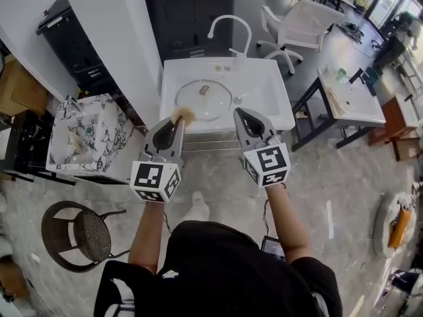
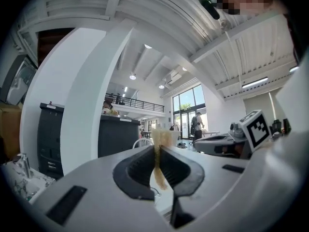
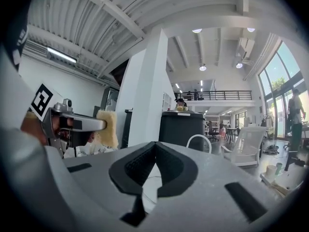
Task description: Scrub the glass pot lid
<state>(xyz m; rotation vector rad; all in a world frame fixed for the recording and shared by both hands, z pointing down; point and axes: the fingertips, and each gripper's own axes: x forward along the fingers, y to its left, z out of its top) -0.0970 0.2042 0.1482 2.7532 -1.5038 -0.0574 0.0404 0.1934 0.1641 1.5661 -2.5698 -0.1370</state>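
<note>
The round clear glass pot lid (image 1: 203, 100) lies flat in the white sink basin (image 1: 264, 104) in the head view, just ahead of both grippers. The left gripper (image 1: 176, 125) holds a tan fibrous scrub pad (image 1: 183, 116) near its rim.

In the left gripper view, the jaws are clamped on that pad.

In the right gripper view, the right gripper (image 3: 155, 151) is closed on nothing.

Scrubbing seems not yet begun.

1. A white sink (image 1: 271, 88) stands on the grey floor (image 1: 344, 177).
2. The glass pot lid (image 1: 211, 104) lies flat in its basin.
3. A curved white tap (image 1: 231, 26) rises at the back rim.
</note>
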